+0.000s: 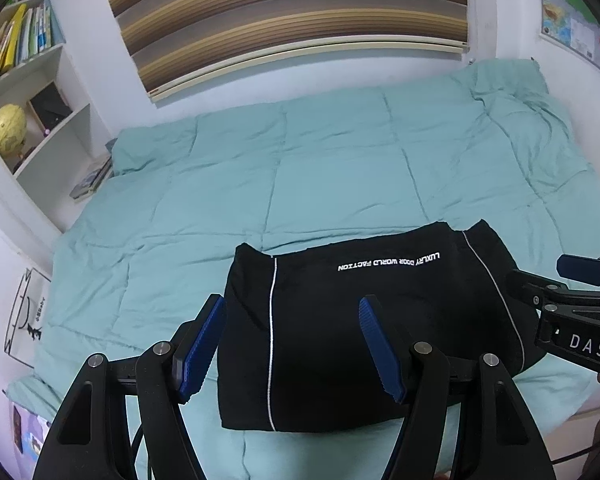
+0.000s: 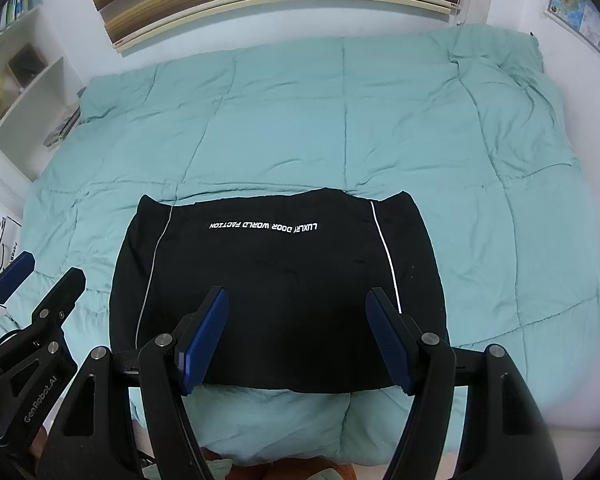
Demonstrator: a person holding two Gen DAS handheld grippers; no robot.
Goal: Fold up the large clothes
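Note:
A black garment [image 1: 340, 332] with thin white piping and white lettering lies folded into a compact rectangle near the front edge of the bed; it also shows in the right wrist view [image 2: 276, 292]. My left gripper [image 1: 292, 344] is open and empty, held above the garment's left part. My right gripper [image 2: 298, 336] is open and empty, held above the garment's near edge. The right gripper shows at the right edge of the left wrist view [image 1: 572, 296], and the left gripper at the left edge of the right wrist view [image 2: 24, 280].
A teal quilted duvet [image 1: 300, 168] covers the bed [image 2: 500, 160]. A white bookshelf [image 1: 32, 92] with books and a yellow globe [image 1: 8, 124] stands at the left. A striped blind [image 1: 284, 12] hangs on the far wall. A map [image 1: 572, 28] hangs at the right.

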